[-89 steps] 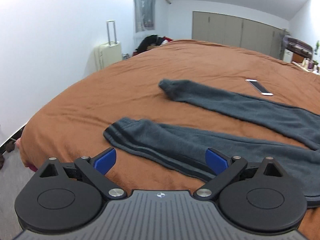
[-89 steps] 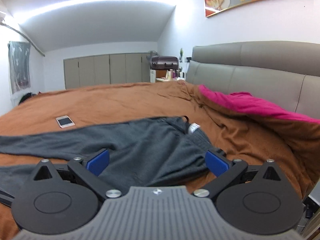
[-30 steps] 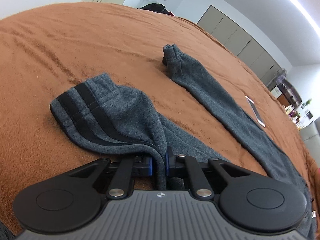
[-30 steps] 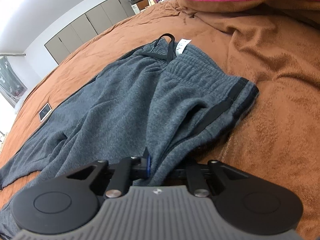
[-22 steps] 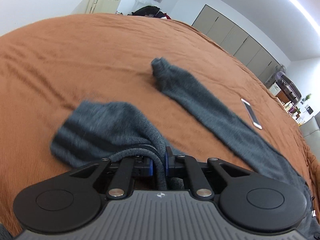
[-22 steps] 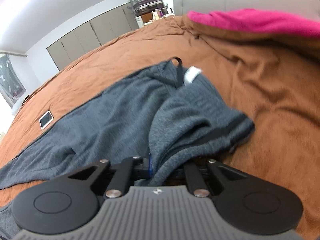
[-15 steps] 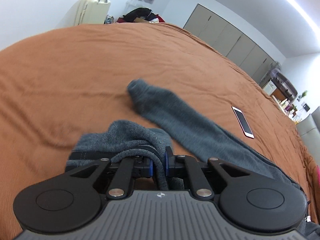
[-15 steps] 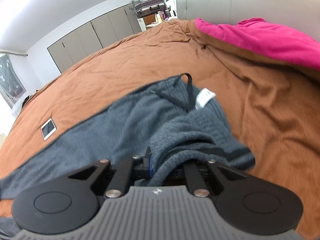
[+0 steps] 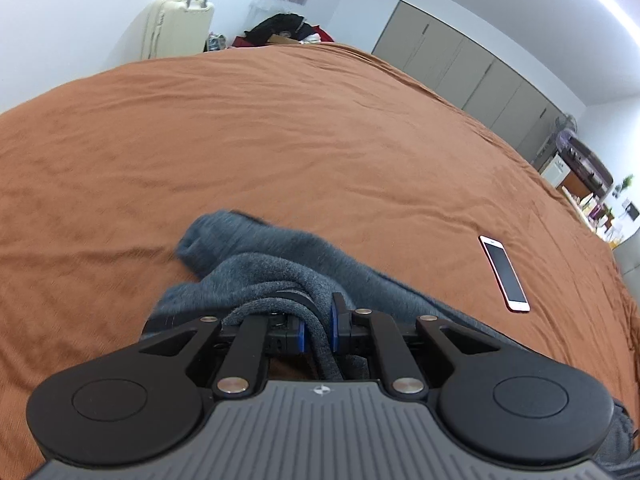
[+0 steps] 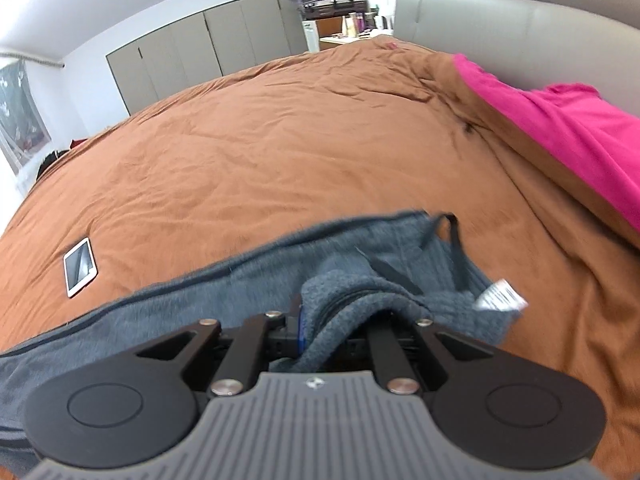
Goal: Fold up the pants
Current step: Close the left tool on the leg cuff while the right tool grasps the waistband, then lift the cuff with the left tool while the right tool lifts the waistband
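Dark grey fleece pants [image 9: 280, 252] lie on a brown bedspread [image 9: 280, 120]. My left gripper [image 9: 316, 330] is shut on the cuff end of the near leg and holds it lifted over the far leg's cuff [image 9: 208, 232]. My right gripper [image 10: 320, 330] is shut on the near side of the waistband, held up over the far side of the pants [image 10: 240, 280]. The black drawstring [image 10: 452, 240] and a white label [image 10: 500, 296] show at the waist.
A white phone [image 9: 504, 268] lies on the bedspread beyond the pants; it also shows in the right wrist view [image 10: 80, 266]. A pink blanket [image 10: 560, 128] and grey headboard [image 10: 500, 28] are at right. A cream suitcase [image 9: 176, 28] stands past the bed's far left.
Both grippers have lifted their held parts and carried them forward, across the far leg and far waist side. The near leg no longer lies flat on the bed.
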### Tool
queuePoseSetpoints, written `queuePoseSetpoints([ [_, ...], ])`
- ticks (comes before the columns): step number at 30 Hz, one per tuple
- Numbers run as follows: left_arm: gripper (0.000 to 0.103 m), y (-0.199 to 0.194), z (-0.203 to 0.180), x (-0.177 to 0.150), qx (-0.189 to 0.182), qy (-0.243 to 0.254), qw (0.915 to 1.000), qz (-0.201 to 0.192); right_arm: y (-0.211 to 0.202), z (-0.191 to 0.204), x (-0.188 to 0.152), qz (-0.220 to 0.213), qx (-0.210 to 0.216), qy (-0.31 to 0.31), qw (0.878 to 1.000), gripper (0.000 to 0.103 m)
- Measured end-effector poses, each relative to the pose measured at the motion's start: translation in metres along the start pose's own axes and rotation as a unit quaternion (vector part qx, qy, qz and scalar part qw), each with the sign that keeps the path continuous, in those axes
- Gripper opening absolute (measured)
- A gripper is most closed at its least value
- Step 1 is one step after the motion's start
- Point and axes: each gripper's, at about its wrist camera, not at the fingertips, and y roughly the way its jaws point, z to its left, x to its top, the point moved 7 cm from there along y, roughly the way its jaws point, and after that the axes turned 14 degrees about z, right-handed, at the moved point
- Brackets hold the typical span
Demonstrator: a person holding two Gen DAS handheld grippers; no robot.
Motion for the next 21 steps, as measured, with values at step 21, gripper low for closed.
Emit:
queuePoseSetpoints([
  [21, 0.024, 0.119, -0.041, 0.073, 0.105, 0.052, 0.9873, 0.108, 0.146, 0.027, 0.093, 0.064, -0.025, 0.000, 0.998, 0.005],
])
